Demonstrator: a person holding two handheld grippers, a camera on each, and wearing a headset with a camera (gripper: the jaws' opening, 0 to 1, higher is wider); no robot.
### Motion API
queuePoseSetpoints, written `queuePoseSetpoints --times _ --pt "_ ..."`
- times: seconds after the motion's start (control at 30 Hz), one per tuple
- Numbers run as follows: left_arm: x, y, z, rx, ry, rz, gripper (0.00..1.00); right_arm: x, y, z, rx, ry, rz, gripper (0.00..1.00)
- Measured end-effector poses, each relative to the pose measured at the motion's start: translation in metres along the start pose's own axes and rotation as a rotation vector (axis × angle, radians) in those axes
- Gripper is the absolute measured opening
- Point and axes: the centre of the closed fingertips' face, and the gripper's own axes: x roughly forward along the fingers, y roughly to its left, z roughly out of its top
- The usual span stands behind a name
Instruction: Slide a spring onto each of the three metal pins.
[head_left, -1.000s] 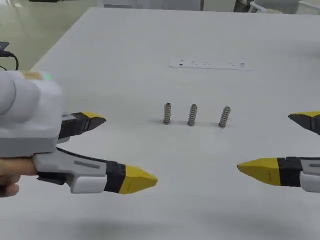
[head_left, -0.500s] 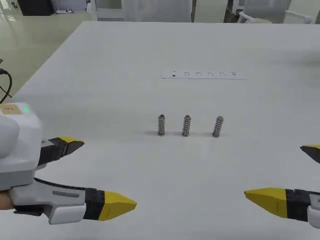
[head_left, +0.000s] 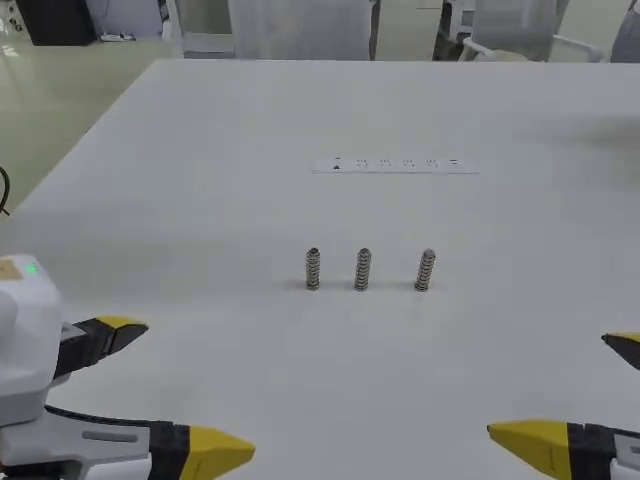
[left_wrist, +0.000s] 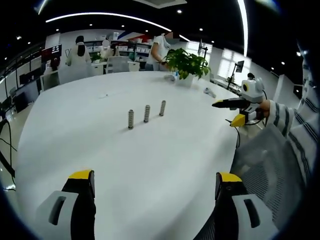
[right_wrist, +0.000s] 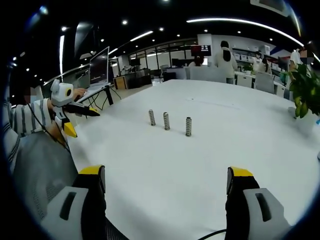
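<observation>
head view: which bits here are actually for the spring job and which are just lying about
For the job: left spring, middle spring and right spring, upright in a row; left gripper and right gripper, both open.

Lying about: white power strip farther back on the table; potted plant near its far edge.

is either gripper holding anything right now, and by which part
Nothing is held. The left gripper and the right gripper both have open, empty jaws, and the three springs stand on the table away from them.
</observation>
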Motion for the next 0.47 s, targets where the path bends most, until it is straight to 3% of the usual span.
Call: queuePoseSetpoints --times 0.23,0.47 --pt "0.0006 -0.0001 0.0056 -0.001 -0.011 0.003 0.98 -0.0016 -0.0033 -0.0012 -0.001 0.018 -0.011 1.0" --pt "0.0022 -0.0016 0.0033 -0.001 0.001 0.002 0.98 -0.0003 -0.0043 -0.0051 -0.007 0.041 -0.007 1.0"
